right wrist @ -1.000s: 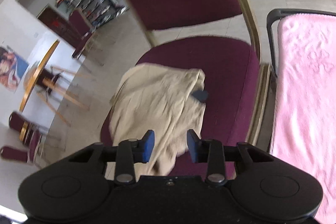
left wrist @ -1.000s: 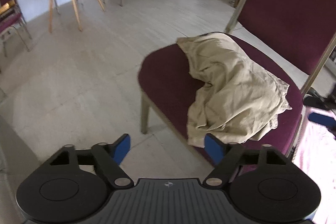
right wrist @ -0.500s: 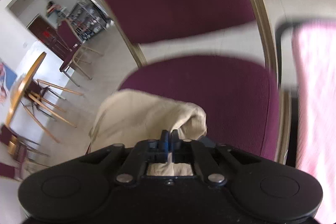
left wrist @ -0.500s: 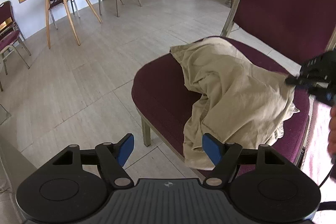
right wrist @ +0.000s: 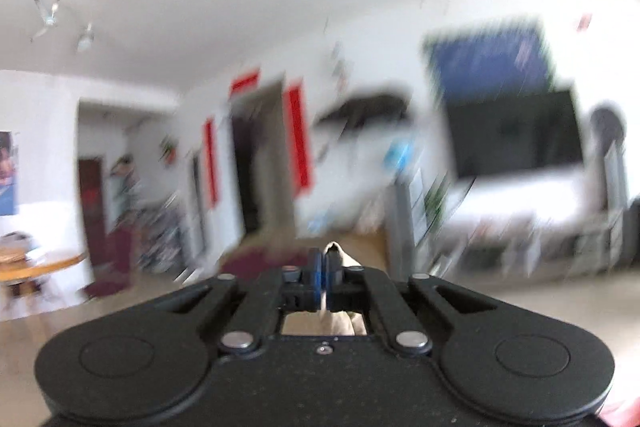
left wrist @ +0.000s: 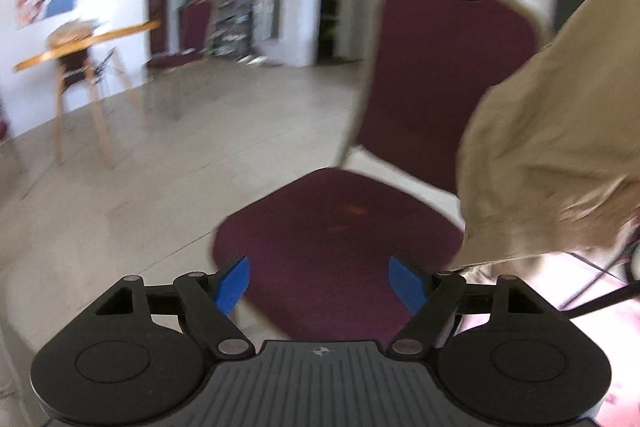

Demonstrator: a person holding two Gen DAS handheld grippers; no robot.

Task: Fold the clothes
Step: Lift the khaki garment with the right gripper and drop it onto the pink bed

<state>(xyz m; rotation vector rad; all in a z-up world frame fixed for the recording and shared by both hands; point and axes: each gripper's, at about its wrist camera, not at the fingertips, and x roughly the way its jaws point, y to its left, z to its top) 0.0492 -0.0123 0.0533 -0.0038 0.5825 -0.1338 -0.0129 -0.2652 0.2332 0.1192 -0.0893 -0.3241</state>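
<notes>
A beige garment (left wrist: 552,147) hangs in the air at the right of the left wrist view, lifted clear of the maroon chair seat (left wrist: 336,239). My left gripper (left wrist: 320,281) is open over the seat's front edge, its blue pads wide apart and holding nothing. In the right wrist view my right gripper (right wrist: 323,273) is shut on a fold of the beige garment (right wrist: 334,251), which pokes out above the pads and shows below them. That view is tilted up toward the room and blurred.
The maroon chair back (left wrist: 448,79) stands behind the seat. Pink cloth (left wrist: 592,303) lies at the lower right. A wooden table (left wrist: 84,43) and more maroon chairs stand far left on the tiled floor. A dark screen (right wrist: 516,131) hangs on the far wall.
The right gripper, shut on the garment, has lifted it off the chair seat and swung upward. The left gripper stayed open and tilted up, now facing the bare seat.
</notes>
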